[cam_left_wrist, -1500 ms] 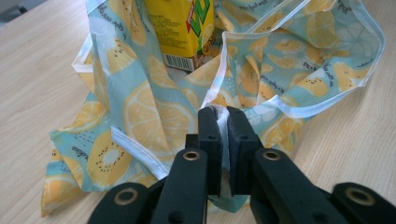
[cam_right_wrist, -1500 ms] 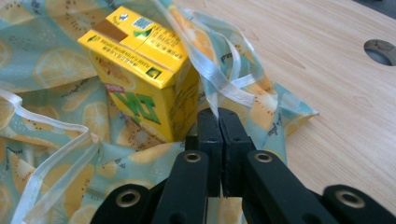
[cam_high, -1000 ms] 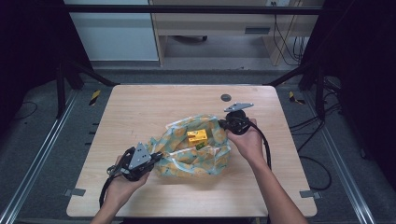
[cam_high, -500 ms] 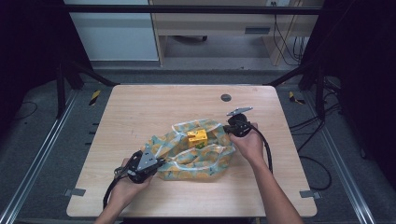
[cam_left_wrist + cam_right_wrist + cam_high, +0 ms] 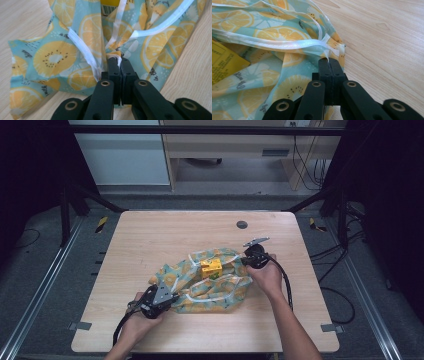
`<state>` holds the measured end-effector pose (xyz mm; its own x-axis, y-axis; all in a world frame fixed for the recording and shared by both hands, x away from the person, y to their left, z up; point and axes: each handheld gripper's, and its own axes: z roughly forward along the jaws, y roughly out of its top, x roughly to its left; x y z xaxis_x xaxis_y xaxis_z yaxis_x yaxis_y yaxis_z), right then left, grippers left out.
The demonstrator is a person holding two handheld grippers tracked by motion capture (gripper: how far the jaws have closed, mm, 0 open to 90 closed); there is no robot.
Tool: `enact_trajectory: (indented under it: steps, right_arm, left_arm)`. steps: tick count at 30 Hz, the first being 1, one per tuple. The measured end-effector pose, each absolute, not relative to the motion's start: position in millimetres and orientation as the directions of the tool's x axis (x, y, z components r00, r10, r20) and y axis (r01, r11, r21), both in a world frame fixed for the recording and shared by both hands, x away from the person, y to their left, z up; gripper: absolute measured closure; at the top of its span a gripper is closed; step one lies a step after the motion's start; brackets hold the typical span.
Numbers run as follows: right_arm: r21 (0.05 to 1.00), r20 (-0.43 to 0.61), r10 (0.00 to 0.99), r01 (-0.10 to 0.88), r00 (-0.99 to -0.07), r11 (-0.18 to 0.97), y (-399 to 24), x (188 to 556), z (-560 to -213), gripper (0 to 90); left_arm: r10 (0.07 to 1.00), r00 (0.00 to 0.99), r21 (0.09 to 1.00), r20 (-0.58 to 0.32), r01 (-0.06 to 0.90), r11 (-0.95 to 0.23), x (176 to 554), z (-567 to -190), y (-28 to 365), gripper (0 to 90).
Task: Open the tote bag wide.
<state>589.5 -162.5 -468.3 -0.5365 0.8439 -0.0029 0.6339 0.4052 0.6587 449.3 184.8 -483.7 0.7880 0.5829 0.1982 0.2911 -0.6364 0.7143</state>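
A lemon-print bag (image 5: 210, 285) of thin teal and yellow film lies crumpled on the wooden table (image 5: 160, 235). A yellow box (image 5: 211, 267) rests in its open top. My left gripper (image 5: 172, 299) is at the bag's near left end, shut on a pinch of the film (image 5: 113, 55) beside a white seam. My right gripper (image 5: 244, 261) is at the far right corner, shut on the bag's white-edged rim (image 5: 328, 51). The yellow box (image 5: 223, 62) shows at the left of the right gripper view. Both hands hold the bag low over the table.
A small dark round disc (image 5: 242, 224) is set in the table toward its far right. Black cables trail from both grippers off the near edge. Bare wood surrounds the bag on all sides.
Both grippers have come down toward the table with the bag, which now lies flatter. The left hand has slid right, closer to the bag.
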Motion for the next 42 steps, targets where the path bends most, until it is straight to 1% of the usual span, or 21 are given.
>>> enact_trajectory:
  steps: [16, 30, 37, 38, 40, 41, 42]
  right_arm:
    - [0.638, -0.017, 0.846, 0.646, -0.533, 0.42, -161.4, 595.1, -477.5, 90.0]
    - [0.645, -0.02, 0.843, 0.638, -0.537, 0.421, -156.6, 597.7, -476.0, 90.0]
    - [0.662, -0.01, 0.84, 0.626, -0.543, 0.412, -156.0, 596.4, -474.3, 90.0]
    - [0.664, -0.007, 0.84, 0.625, -0.542, 0.409, -156.3, 595.6, -472.9, 86.7]
    - [0.677, -0.015, 0.844, 0.615, -0.536, 0.403, -158.0, 594.3, -468.8, 78.8]
    - [0.677, -0.015, 0.844, 0.615, -0.536, 0.403, -158.0, 594.3, -468.8, 78.8]
    - [0.683, -0.012, 0.847, 0.614, -0.532, 0.395, -158.8, 593.3, -465.9, 72.8]
  left_arm:
    - [0.574, 0.806, 0.699, 0.147, 0.326, -0.636, 449.1, -490.7, 183.9, 89.5]
    - [0.523, 0.843, 0.68, 0.128, 0.309, -0.665, 435.2, -490.5, 180.0, 89.7]
    - [0.528, 0.84, 0.688, 0.125, 0.31, -0.656, 432.6, -489.5, 180.9, 89.2]
    - [0.534, 0.836, 0.696, 0.13, 0.306, -0.649, 432.2, -488.9, 181.3, 87.9]
    - [0.546, 0.827, 0.712, 0.136, 0.302, -0.634, 431.8, -486.8, 183.2, 81.3]
    - [0.553, 0.821, 0.722, 0.14, 0.298, -0.625, 431.7, -485.4, 184.0, 81.3]
    - [0.564, 0.813, 0.734, 0.143, 0.295, -0.611, 431.5, -483.1, 185.0, 76.0]
